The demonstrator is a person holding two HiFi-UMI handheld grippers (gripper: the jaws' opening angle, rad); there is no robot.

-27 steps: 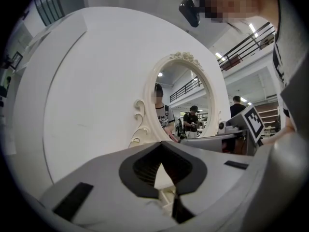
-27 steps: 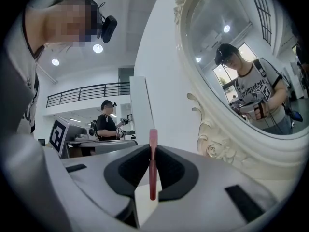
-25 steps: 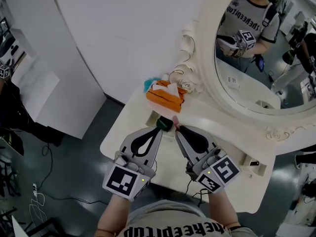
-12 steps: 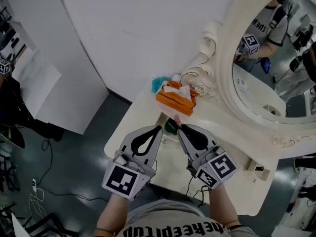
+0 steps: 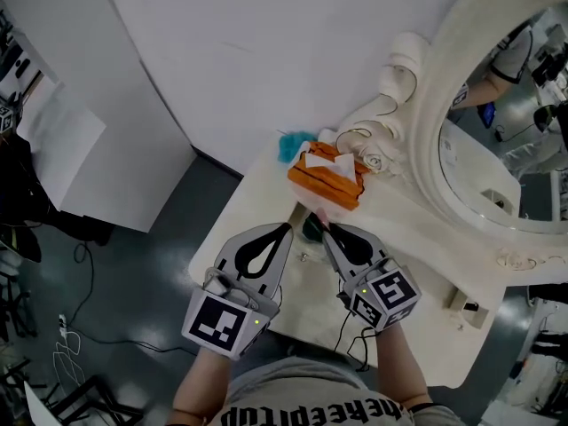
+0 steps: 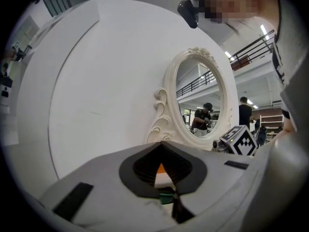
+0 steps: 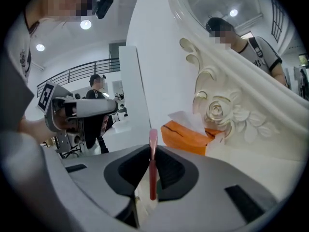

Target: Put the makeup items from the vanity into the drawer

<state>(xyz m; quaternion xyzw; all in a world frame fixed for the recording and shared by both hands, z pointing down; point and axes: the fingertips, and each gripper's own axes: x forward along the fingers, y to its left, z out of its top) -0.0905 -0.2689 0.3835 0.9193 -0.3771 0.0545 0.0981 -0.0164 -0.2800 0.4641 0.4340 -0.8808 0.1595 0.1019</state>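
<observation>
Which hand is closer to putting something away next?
Likely the right gripper: its jaws clamp a pink stick, ready to carry. The left gripper shows only a small green item at its jaws; grip unclear.

My left tongs (image 5: 286,230) and right tongs (image 5: 325,232) reach forward side by side, tips close together. The left pair is closed; the right pair pinches a thin pink stick (image 7: 153,164).

A thin pink stick (image 7: 153,161) stands upright, pinched in the right tool (image 7: 152,178), with its top poking out above. A small dark green item (image 5: 311,229), too hidden to identify, is clamped at the tip of the left tool (image 6: 166,193), above the white desk (image 5: 257,204).
</observation>
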